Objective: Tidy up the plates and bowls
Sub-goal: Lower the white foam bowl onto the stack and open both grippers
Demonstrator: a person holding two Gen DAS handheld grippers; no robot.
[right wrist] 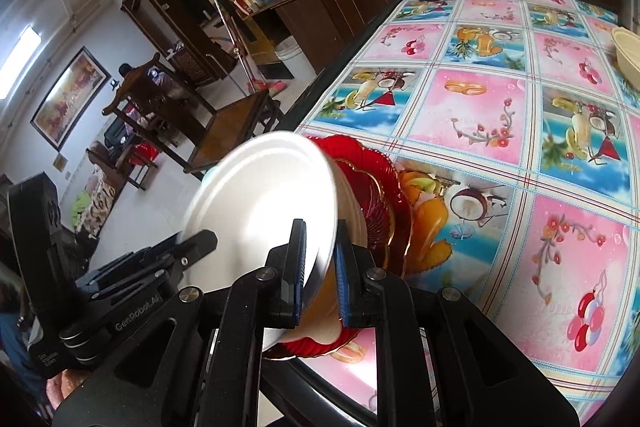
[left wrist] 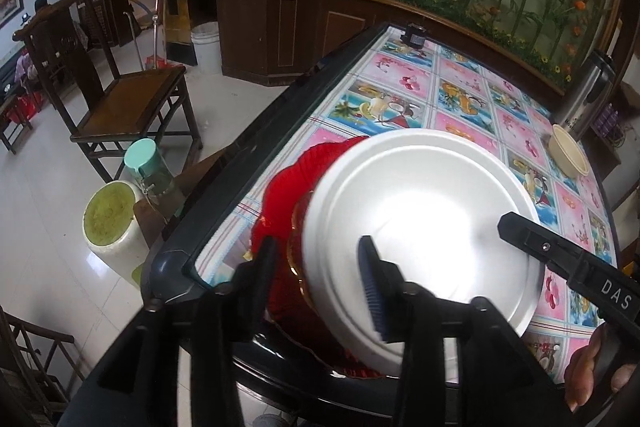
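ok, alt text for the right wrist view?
The right tongs are clamped on the rim of a white plate, held tilted over a red scalloped plate at the near edge of a table with a fruit-print cloth. The left tongs reach in from the left, and a cream bowl sits at far right.

L gripper (left wrist: pixel 320 279) agape, R gripper (right wrist: pixel 320 259) clamped

left wrist: close, angled down over table (left wrist: pixel 460 95) edge | right wrist: likewise | shared: white plate (left wrist: pixel 420 211)

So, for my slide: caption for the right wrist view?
Right tool clamps white plate rim above red plate.
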